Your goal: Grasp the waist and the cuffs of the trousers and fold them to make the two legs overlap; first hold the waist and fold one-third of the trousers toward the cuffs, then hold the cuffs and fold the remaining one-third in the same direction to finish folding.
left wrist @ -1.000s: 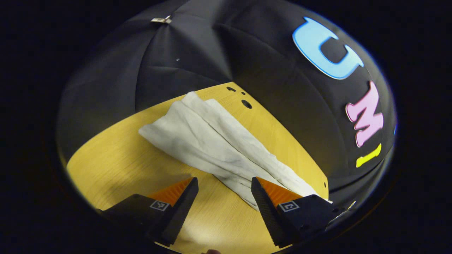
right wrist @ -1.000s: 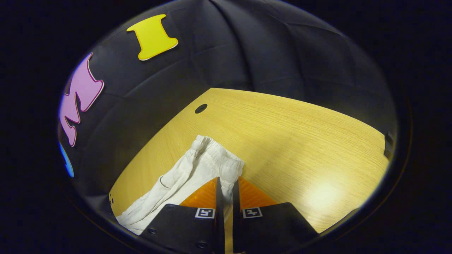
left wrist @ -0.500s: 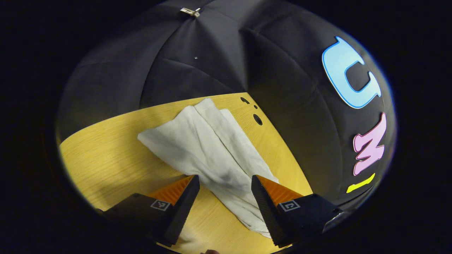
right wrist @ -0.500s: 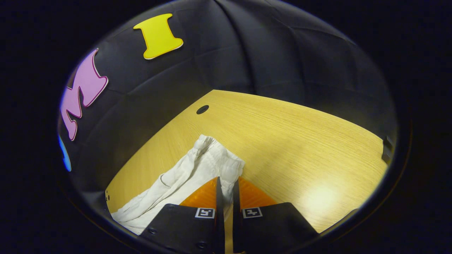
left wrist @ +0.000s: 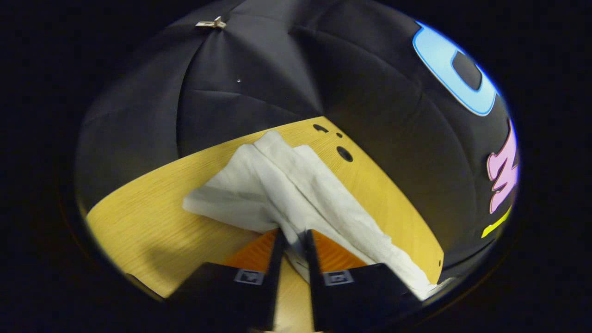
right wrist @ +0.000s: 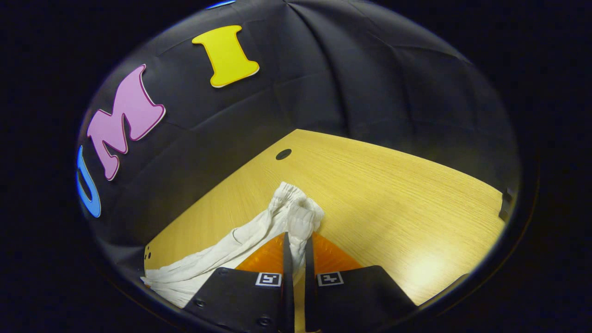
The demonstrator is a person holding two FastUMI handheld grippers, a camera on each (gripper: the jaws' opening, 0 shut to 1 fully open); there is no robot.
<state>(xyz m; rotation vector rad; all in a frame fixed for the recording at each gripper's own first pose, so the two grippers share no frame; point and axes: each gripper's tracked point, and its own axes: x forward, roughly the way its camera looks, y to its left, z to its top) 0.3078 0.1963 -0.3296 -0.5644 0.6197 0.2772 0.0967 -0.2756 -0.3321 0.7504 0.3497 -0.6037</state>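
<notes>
The white crumpled cloth trousers [left wrist: 296,189] lie lengthwise on the yellow wood-grain bench [left wrist: 152,226]; the left gripper [left wrist: 292,240] is clamped on their near edge; the right gripper [right wrist: 294,243] pinches the gathered elastic waist [right wrist: 298,208], bunched upward; black cloth booth wall [right wrist: 370,78] behind; small round holes [left wrist: 344,153] lie beside the far cuffs.

Trousers [left wrist: 296,185] on table [left wrist: 152,222], stretched between both tongs.
</notes>
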